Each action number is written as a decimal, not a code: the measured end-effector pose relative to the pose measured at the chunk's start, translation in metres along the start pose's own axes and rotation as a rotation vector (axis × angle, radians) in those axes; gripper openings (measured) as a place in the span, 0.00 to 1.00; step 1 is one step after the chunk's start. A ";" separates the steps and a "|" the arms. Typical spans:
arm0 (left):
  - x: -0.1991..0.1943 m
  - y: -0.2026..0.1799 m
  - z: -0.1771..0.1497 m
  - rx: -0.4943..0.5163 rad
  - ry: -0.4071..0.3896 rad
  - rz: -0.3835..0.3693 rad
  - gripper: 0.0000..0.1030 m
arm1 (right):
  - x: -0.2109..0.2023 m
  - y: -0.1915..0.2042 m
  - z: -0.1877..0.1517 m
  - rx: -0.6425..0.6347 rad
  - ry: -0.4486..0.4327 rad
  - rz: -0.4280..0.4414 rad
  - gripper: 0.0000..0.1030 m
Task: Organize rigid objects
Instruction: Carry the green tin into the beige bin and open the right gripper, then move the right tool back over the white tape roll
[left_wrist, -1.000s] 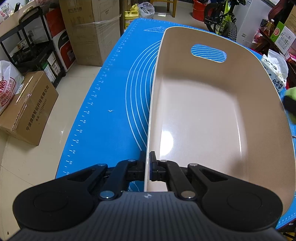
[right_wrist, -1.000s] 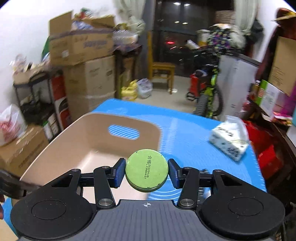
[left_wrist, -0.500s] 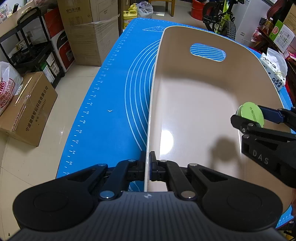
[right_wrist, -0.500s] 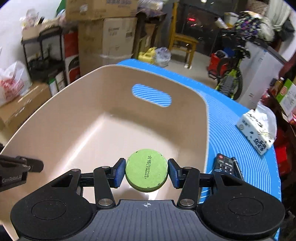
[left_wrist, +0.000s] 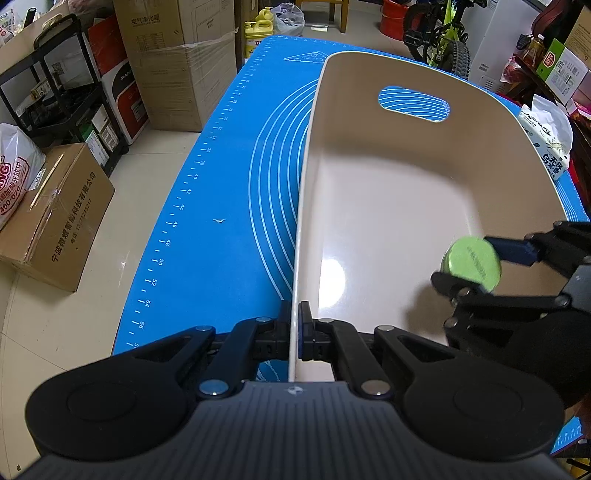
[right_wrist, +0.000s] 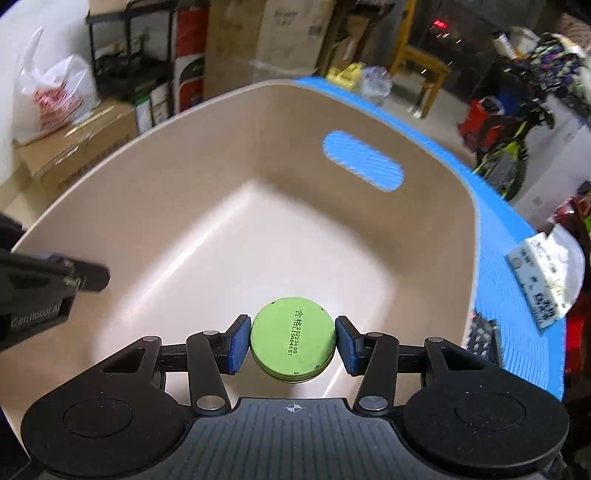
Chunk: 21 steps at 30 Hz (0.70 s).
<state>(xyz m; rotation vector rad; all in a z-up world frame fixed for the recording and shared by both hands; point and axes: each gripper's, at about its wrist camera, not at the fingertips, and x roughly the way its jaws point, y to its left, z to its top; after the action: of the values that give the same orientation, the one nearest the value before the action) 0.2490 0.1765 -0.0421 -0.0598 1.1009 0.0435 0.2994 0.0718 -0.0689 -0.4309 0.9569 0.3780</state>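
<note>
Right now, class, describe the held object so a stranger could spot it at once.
Find the beige tub on the blue mat. Over its inside, the right gripper clamps a tin: small, round, flat, the only green thing there, with black print on its face.

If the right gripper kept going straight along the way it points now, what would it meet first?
Most likely the bare floor of the beige bin. The right gripper, clamping the green tin, points down into it with nothing visible between, though depth is uncertain.

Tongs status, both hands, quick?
Left tongs: shut on the beige bin wall.
Right tongs: shut on the green tin, over the bin.
</note>
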 end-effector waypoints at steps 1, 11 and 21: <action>0.000 0.000 0.000 0.000 0.000 0.000 0.04 | 0.001 0.001 0.000 -0.005 0.015 0.006 0.53; 0.000 0.000 0.000 0.000 0.001 0.001 0.04 | -0.001 -0.006 -0.005 0.029 0.024 0.041 0.62; 0.001 -0.001 0.000 -0.001 0.002 0.002 0.04 | -0.037 -0.017 -0.008 0.064 -0.144 0.002 0.81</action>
<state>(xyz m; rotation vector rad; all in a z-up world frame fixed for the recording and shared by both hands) 0.2495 0.1755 -0.0426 -0.0593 1.1028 0.0455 0.2829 0.0487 -0.0382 -0.3402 0.8265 0.3738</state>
